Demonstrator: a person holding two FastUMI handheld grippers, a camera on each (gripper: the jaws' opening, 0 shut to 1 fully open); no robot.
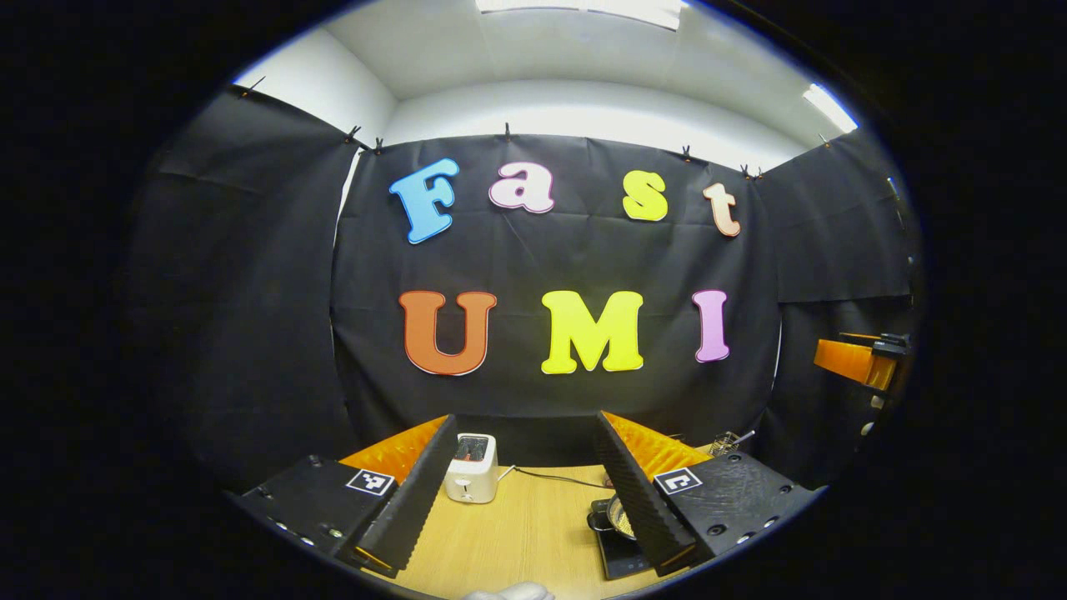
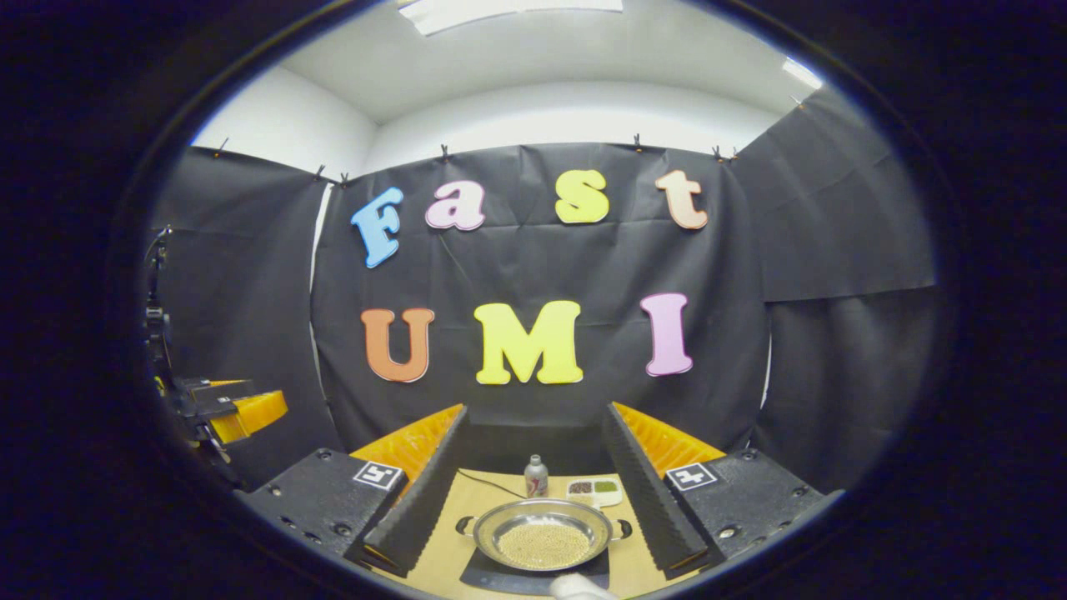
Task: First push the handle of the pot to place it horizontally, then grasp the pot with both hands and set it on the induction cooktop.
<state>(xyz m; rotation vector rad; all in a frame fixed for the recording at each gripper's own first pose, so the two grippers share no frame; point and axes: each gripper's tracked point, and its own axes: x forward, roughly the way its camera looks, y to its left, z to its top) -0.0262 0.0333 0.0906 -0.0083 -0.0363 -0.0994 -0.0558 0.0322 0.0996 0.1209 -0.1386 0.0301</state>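
Note:
A silver pot (image 2: 542, 533) holding small pale grains sits on the black induction cooktop (image 2: 508, 582), its two little handles pointing left and right. It lies low between the fingers of my right gripper (image 2: 534, 412), which is open and not touching it. My left gripper (image 1: 527, 421) is open with nothing between its fingers. In the left gripper view the pot (image 1: 615, 517) and cooktop (image 1: 621, 557) are partly hidden behind that gripper's right finger. Each gripper also appears far off in the other's view: the right gripper (image 1: 859, 358) and the left gripper (image 2: 229, 408).
A white toaster (image 1: 471, 467) with a black cable stands at the back of the wooden table (image 1: 533, 533). Behind the pot are a small bottle (image 2: 536, 475) and a white compartment tray (image 2: 593, 490). A wire basket (image 1: 725, 442) sits at the back right.

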